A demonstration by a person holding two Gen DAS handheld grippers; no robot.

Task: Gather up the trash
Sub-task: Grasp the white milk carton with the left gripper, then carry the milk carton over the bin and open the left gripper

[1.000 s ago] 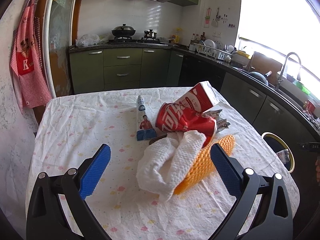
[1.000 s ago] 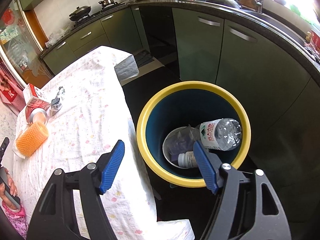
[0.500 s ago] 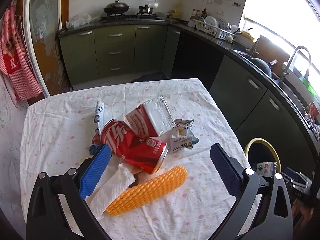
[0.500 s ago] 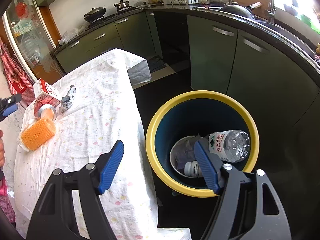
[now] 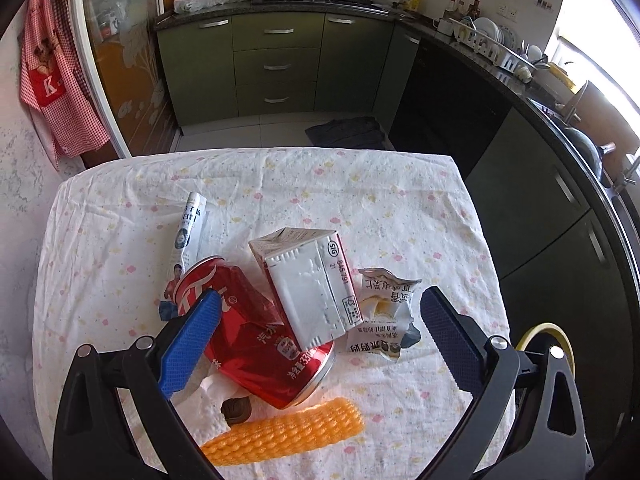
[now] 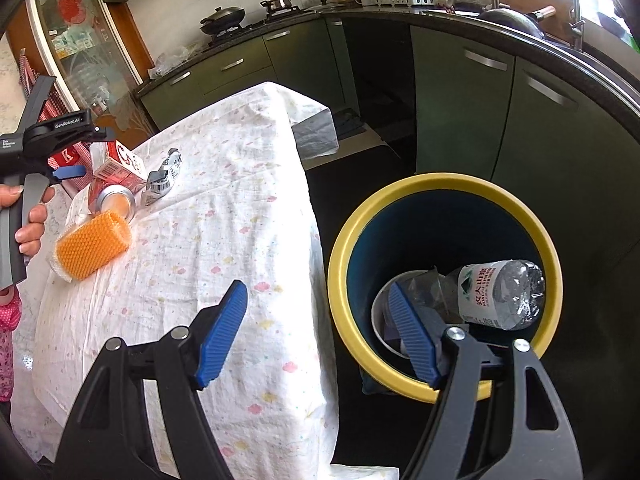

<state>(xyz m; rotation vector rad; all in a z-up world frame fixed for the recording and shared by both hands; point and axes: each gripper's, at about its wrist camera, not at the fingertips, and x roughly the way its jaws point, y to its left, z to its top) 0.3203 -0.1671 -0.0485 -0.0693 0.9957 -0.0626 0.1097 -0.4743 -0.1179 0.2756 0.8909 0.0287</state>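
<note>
Trash lies heaped on the cloth-covered desk [image 5: 360, 200]: a crushed red can [image 5: 264, 344], a white carton [image 5: 312, 284] leaning on it, snack wrappers [image 5: 384, 312], an orange foam net [image 5: 288, 436] and a paper towel [image 5: 204, 404]. Left claw [image 5: 316, 344] hovers over the heap, jaws wide, holding nothing. Right claw [image 6: 320, 336] gapes empty beside the yellow-rimmed bin [image 6: 340, 240], where a plastic bottle [image 6: 500, 296] lies.

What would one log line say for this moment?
left gripper: open above red can | right gripper: open, empty, by bin | bin holds bottle
</note>
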